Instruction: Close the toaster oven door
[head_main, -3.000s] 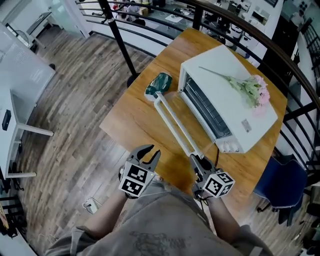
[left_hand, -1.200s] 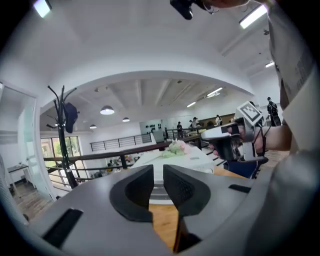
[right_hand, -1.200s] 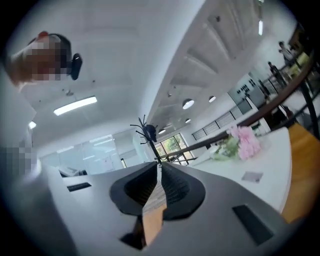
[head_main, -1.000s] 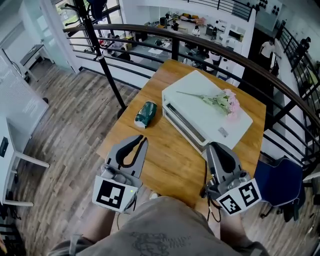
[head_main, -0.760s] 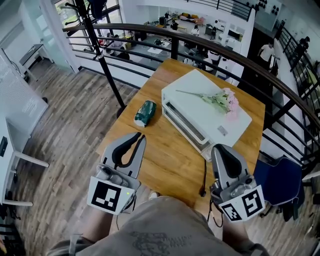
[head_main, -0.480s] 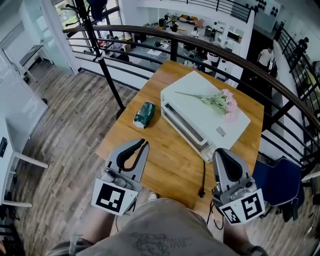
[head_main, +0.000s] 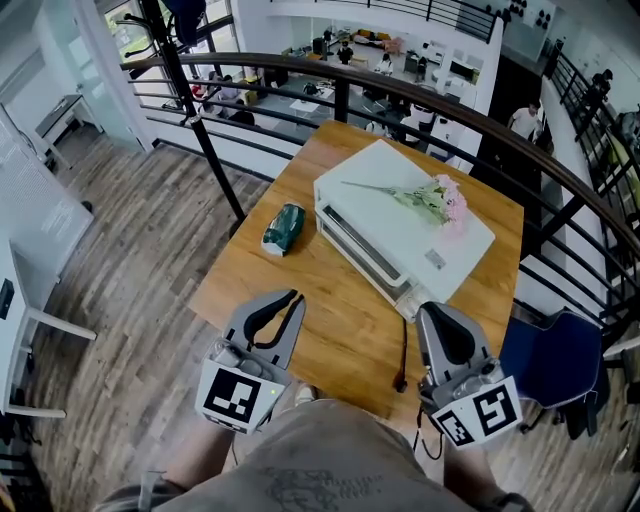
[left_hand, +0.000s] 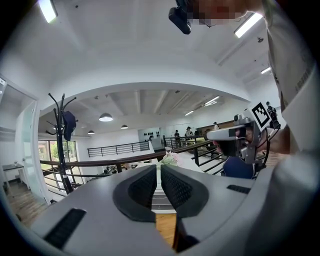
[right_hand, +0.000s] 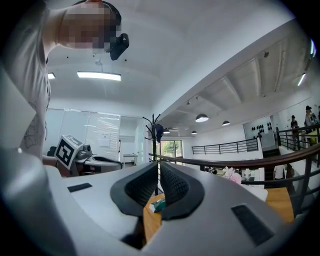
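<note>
The white toaster oven (head_main: 400, 240) stands on the wooden table (head_main: 250, 285) with its door up against its front. A pink flower sprig (head_main: 432, 197) lies on its roof. Both grippers hang at the near table edge, well back from the oven. My left gripper (head_main: 293, 297) is shut with nothing in it; in its own view the pads (left_hand: 146, 186) nearly touch and the flower sprig (left_hand: 170, 159) shows beyond. My right gripper (head_main: 433, 311) is shut and empty too, its tips (right_hand: 158, 167) pointing over the table corner.
A green pouch (head_main: 282, 228) lies left of the oven, also visible as the green pouch (right_hand: 159, 204) between the right jaws. A black cable (head_main: 403, 352) trails from the oven toward me. A dark railing (head_main: 470, 108) rings the table's far side; a blue chair (head_main: 552, 362) sits at right.
Three seconds ago the oven door lay open with both grippers at its handle; now it is shut. Over the last second the grippers stayed near my body, the left drifting slightly right.
</note>
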